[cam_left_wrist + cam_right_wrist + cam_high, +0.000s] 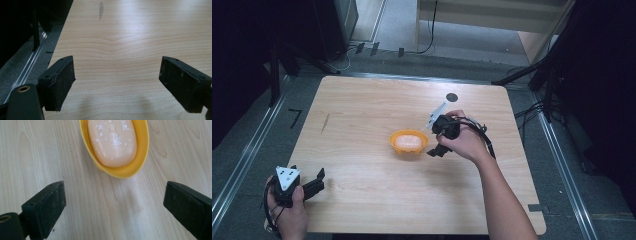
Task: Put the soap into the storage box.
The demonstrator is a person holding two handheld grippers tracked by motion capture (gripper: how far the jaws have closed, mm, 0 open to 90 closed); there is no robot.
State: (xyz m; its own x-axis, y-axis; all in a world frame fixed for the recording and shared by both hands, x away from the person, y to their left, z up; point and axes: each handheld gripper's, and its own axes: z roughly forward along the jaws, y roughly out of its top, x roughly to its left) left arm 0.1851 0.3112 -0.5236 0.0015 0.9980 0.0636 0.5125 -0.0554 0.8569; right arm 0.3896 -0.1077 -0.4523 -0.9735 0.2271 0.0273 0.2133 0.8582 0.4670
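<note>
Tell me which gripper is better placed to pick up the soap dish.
Right. The right gripper sits open beside the yellow soap dish, facing it. The left gripper is open at the table's near-left corner.

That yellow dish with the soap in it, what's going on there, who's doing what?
A person works at a wooden table with a gripper in each hand. The right gripper sits just beside the yellow dish, which holds a peach-coloured bar of soap. Its fingers are spread wide and aimed at the dish, but nothing is between them. The left gripper rests near the table's near left corner, also open, over bare wood. Nothing is being gripped at this moment.
</note>
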